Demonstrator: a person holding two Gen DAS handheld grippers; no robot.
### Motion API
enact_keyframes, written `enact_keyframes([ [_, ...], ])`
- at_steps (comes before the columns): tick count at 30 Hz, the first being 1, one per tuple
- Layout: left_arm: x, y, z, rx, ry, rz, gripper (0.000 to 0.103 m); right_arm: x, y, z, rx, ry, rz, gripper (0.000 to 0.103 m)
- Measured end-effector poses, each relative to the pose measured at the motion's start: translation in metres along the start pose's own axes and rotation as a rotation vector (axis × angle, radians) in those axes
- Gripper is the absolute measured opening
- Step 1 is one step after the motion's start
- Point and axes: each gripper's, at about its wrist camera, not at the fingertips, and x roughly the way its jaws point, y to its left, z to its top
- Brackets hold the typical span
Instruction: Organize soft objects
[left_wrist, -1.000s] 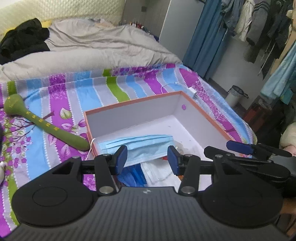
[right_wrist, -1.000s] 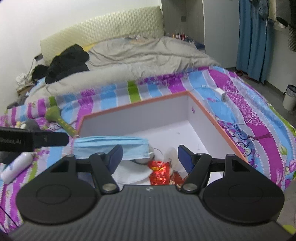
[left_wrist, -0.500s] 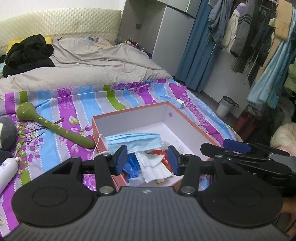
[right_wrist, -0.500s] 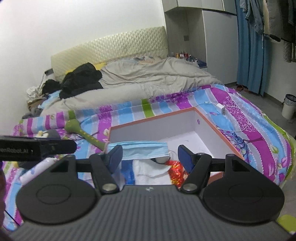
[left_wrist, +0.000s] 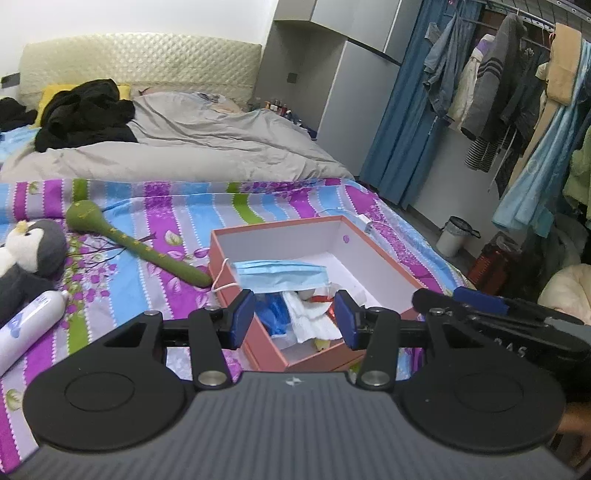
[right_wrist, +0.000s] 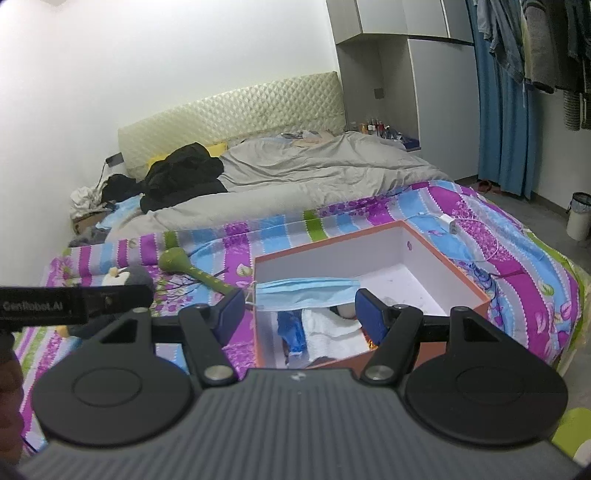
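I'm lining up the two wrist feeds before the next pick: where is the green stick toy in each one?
Left wrist: green stick toy lies on the striped sheet, left of centre, its thin end by the box's left corner.
Right wrist: green stick toy sits left of centre, its thin end running behind the gripper's left finger.
Shared landmark: the orange box with the blue face mask draped over its left wall.

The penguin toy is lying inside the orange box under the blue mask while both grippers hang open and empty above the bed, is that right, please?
Not quite: the penguin toy lies on the striped bedspread, left of the box, as the left wrist view shows. The mask does drape over the box's contents, and the left gripper and right gripper are open and empty.
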Motion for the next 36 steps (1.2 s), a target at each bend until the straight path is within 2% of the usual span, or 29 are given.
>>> enact_keyframes([
  [14, -0.04, -0.009, -0.036, 0.003, -0.015, 0.02, 0.054, -0.033, 0.007, -0.018, 0.015, 0.045, -0.01, 0.068],
  [25, -0.038, -0.012, -0.033, 0.019, -0.016, 0.016, 0.054, -0.038, 0.0, -0.021, 0.021, 0.04, -0.051, 0.068],
  [36, -0.028, -0.005, -0.036, -0.011, 0.009, 0.005, 0.054, -0.04, -0.006, -0.023, 0.019, 0.053, -0.092, 0.068],
])
